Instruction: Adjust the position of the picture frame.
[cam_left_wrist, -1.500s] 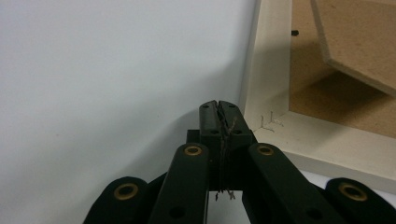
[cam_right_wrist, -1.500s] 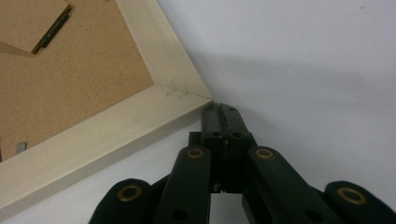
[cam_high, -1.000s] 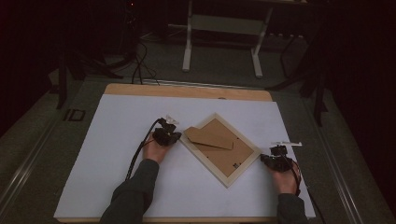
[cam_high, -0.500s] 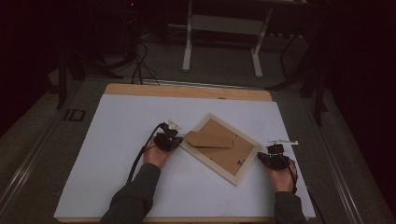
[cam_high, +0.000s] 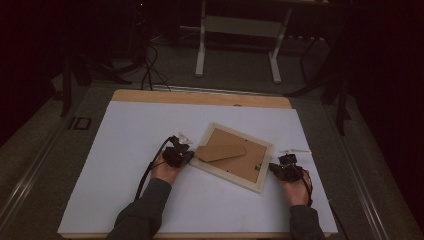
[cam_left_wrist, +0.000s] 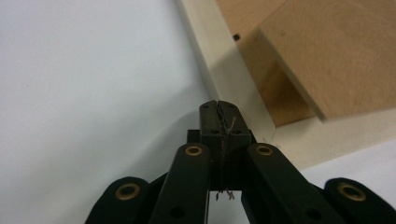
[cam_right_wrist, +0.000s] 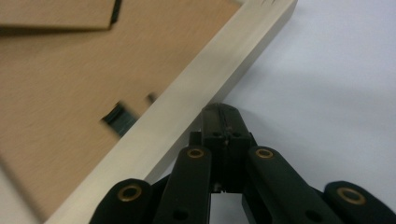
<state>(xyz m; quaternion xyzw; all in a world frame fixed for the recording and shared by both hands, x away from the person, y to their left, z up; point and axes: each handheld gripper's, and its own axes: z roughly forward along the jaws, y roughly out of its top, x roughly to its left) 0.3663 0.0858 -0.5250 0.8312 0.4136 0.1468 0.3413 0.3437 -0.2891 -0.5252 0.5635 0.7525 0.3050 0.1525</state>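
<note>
Evidently the picture frame (cam_high: 233, 156) is laid face down near the middle of the worktop (cam_high: 125, 130), its brown backing board and folded-out stand (cam_high: 220, 152) turned upward, and it is set askew to the worktop's edges. A back-up placement of this kind is judged to suit work on the backing, since the small dark clips (cam_right_wrist: 117, 117) along the inner edge are exposed.

The left gripper (cam_left_wrist: 219, 109) is pressed with its jaws together against the pale wooden rim near one corner, nothing being clamped between them. The right gripper (cam_right_wrist: 224, 114) is likewise closed on nothing, its tip touching the outer face of the rim at the opposite side. With both jaws shut and set against opposing sides, the frame is probably being nudged or turned flat on the white sheet rather than lifted; blunt closed tips are better suited to pushing.

Beyond the worktop, a white stand (cam_high: 239, 30) and loose cables (cam_high: 150, 65) are seen on the floor.
</note>
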